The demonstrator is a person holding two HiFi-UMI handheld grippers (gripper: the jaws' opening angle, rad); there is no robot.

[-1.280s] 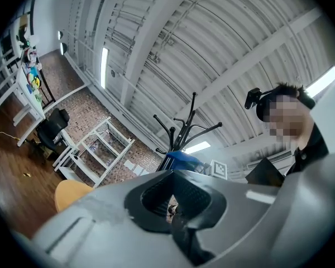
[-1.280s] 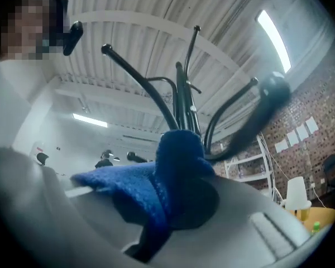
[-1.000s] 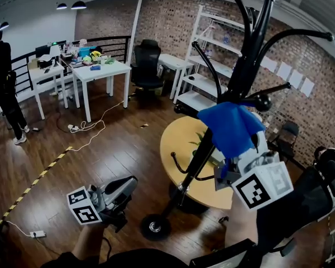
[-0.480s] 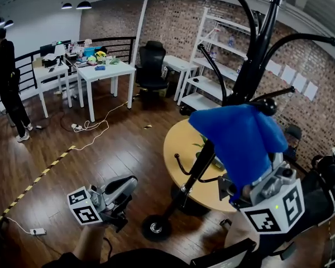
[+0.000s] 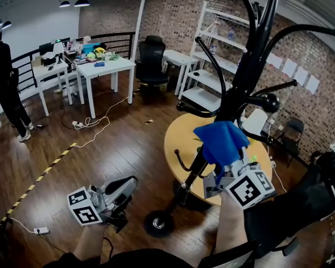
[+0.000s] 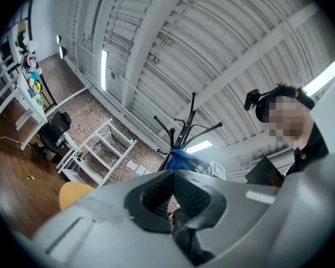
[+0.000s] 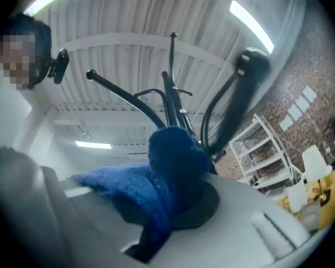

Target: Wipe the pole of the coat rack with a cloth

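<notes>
The pole of the coat rack rises from its round base on the wooden floor, just beside the round yellow table, and it stands close in front of the person. That closeness makes sense, since the pole has to be within arm's reach along its whole length. The blue cloth sits at mid-height on the pole, just below the lowest hooks. It is bunched into a thick wad, presumably so that a soft pad rather than hard plastic meets the pole. In the head view the wad covers the pole at that spot and looks pressed against it, though actual contact cannot be confirmed.

The right gripper points upward under the cloth with its jaws clamped on it. In its own view the blue fabric fills the gap between the jaws and spills over one side, with the wad standing up toward the pole. The grip looks firm enough for a rubbing stroke (a judgement only).

The left gripper hangs low and well apart from the rack, over the floor. Its jaws are together with nothing between them, so it seems to be idle.
</notes>
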